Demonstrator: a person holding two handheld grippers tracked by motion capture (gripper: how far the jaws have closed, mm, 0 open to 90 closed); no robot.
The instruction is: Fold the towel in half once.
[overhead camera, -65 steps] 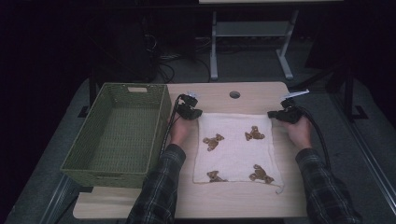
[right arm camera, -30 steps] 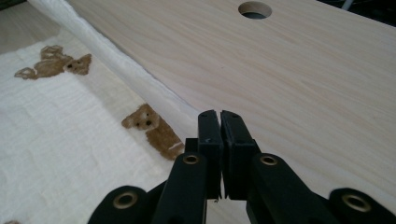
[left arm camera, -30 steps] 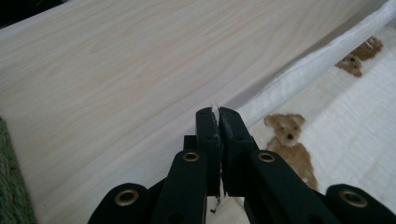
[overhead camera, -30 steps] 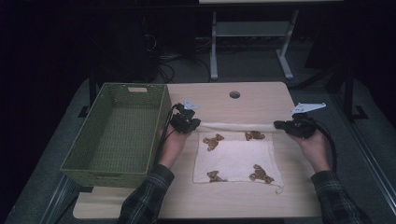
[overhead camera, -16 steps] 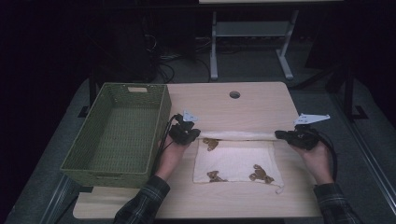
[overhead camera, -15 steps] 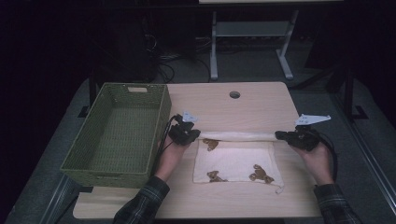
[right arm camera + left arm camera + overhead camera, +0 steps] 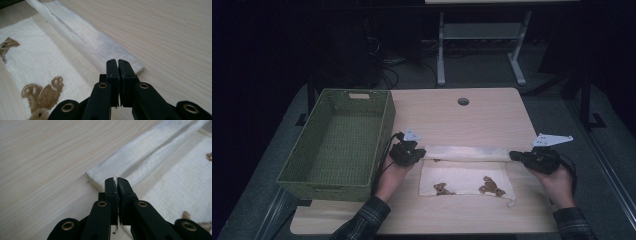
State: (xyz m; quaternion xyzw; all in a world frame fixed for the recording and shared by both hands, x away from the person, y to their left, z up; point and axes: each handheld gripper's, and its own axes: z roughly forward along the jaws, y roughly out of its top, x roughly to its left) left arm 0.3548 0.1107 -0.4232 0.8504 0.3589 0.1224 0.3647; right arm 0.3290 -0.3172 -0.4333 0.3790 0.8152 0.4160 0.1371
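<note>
Since the earlier high views, the far edge of the cloth (image 7: 466,176) has been lifted and drawn toward the person, so that the fold line now lies across the middle of the tabletop (image 7: 452,115) and only two of the printed brown bears show near the front edge. The cloth is a pale cream square lying slightly right of centre, with its doubled-over band running from one gripper to the other. The left gripper (image 7: 408,153) pinches the band's left corner; in the left gripper view its jaws are pressed together with a sliver of fabric caught between the pads. The right gripper (image 7: 532,159) has its jaws pressed together at the band's right corner, and the fabric appears to be nipped there too.

To finish the fold well, both corners should probably travel at the same pace and height, keeping the band taut and parallel to the front edge, then meet the near corners before either grip lets go.

A green woven basket (image 7: 339,142) stands empty at the left edge. No brand, label or writing can be read anywhere.
</note>
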